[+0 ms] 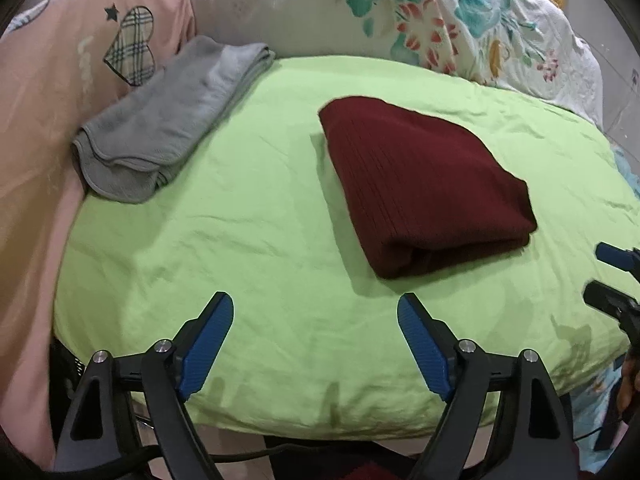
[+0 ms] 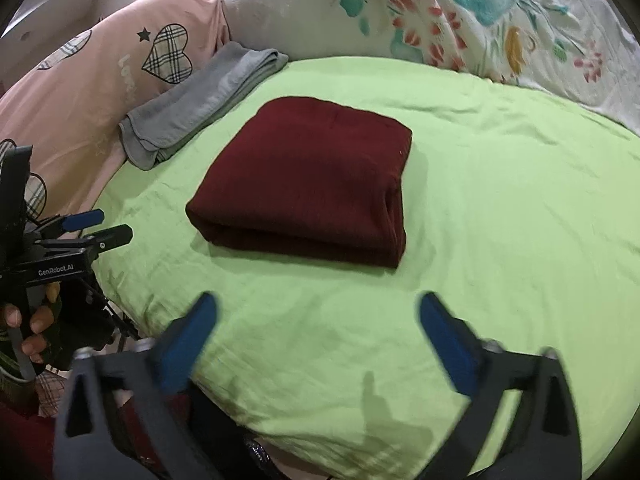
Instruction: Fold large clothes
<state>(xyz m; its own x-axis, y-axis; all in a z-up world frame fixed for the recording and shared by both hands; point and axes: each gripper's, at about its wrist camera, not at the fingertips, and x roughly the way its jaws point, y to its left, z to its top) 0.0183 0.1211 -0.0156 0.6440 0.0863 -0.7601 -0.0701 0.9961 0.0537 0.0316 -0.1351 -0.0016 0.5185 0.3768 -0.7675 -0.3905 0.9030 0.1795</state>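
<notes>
A dark red knitted garment (image 1: 420,184) lies folded into a thick rectangle on the green sheet (image 1: 260,240); it also shows in the right wrist view (image 2: 308,184). My left gripper (image 1: 316,308) is open and empty, above the sheet's near edge, short of the garment. My right gripper (image 2: 318,308) is open and empty, also near the front edge, just before the garment. The right gripper shows at the right edge of the left wrist view (image 1: 616,276); the left gripper shows at the left of the right wrist view (image 2: 100,226).
A folded grey garment (image 1: 168,120) lies at the back left, against a pink quilt with plaid hearts (image 1: 60,80). A white floral quilt (image 1: 440,16) is piled along the back. The bed's front edge drops off below the grippers.
</notes>
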